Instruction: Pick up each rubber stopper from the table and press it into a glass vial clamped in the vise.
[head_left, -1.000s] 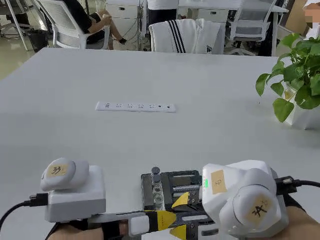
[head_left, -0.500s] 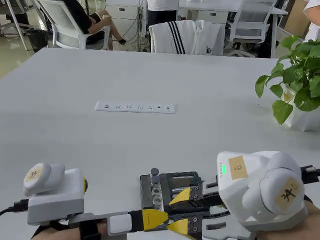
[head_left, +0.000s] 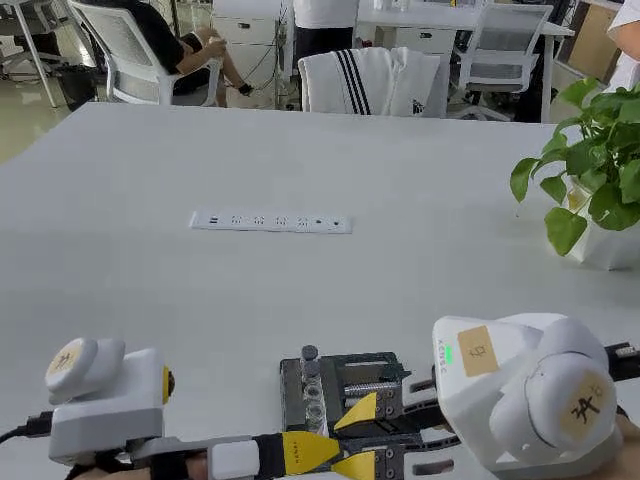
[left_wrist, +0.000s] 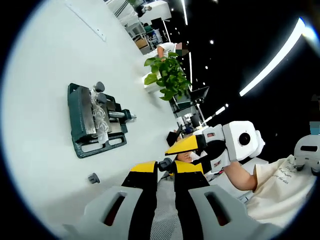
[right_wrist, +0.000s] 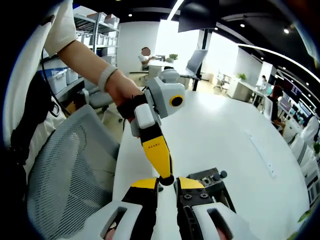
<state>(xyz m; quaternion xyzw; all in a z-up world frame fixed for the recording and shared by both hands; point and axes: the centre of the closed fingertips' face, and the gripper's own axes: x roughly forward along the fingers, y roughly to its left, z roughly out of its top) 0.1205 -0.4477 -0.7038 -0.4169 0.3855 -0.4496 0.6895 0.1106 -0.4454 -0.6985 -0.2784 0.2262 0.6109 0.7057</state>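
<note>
One vise (left_wrist: 77, 117), one power strip (head_left: 270, 222), one plant (head_left: 600, 170)

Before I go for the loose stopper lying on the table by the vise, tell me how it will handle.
The loose stopper looks tiny beside the vise, so probably very light. Being rubber, it should grip well and give slightly, not slip. Its round shape on the smooth table suggests it could roll if nudged.

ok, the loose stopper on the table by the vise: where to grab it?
Probably pinch the rubber stopper across its round sides, coming from above: it is low and sits alone on the table, apart from the vise, so tool tips fit either side.
</note>
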